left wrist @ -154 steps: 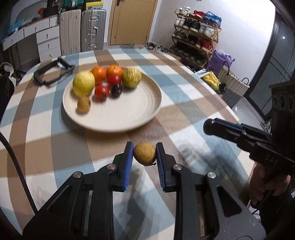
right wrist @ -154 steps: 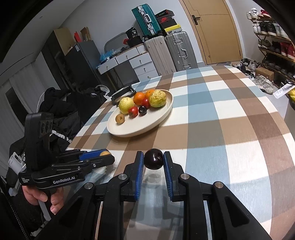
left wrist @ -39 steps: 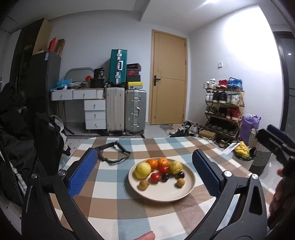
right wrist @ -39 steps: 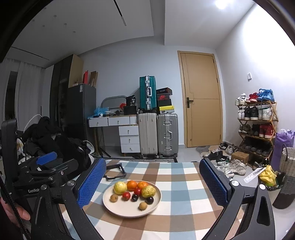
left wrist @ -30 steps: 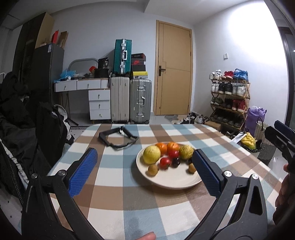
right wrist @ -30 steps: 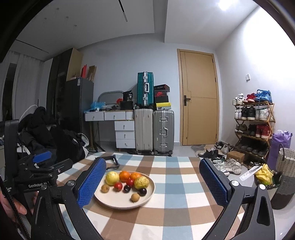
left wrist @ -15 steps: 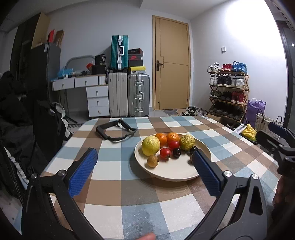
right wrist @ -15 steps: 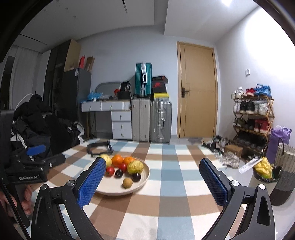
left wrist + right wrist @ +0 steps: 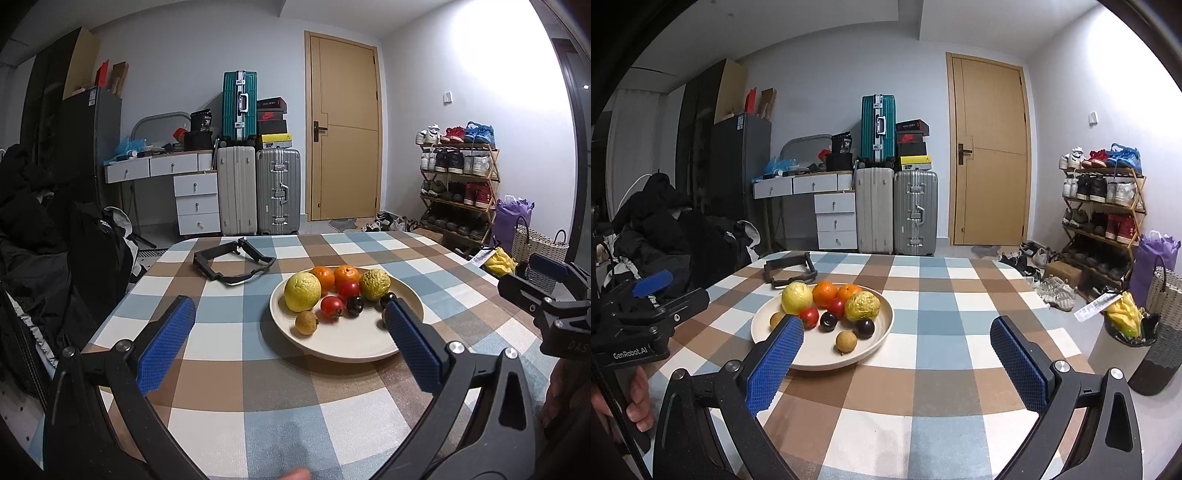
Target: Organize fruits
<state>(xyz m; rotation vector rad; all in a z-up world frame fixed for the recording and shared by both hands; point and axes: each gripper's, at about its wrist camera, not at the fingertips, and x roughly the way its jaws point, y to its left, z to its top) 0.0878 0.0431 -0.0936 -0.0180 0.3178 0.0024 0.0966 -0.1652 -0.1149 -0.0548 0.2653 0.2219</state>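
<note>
Left wrist view shows my left tongs point(image 9: 288, 343) spread wide with nothing between the blue pads, held above the checked tabletop point(image 9: 236, 373). Just ahead sits the cream plate point(image 9: 343, 347) with all the fruit on it: a yellow citrus point(image 9: 302, 292), two oranges point(image 9: 334, 276), a greenish lumpy fruit point(image 9: 374, 284), two red tomatoes point(image 9: 332, 306), a dark plum point(image 9: 355, 305) and a small brown longan point(image 9: 306, 322). From my right wrist camera, the right tongs point(image 9: 912, 362) are likewise spread and empty, over the tabletop near the plate. There I see a second longan point(image 9: 846, 341) and a second dark plum point(image 9: 864, 328) at the plate's near side. A black frame-like holder point(image 9: 233, 264) lies on the tabletop beyond the plate.
</note>
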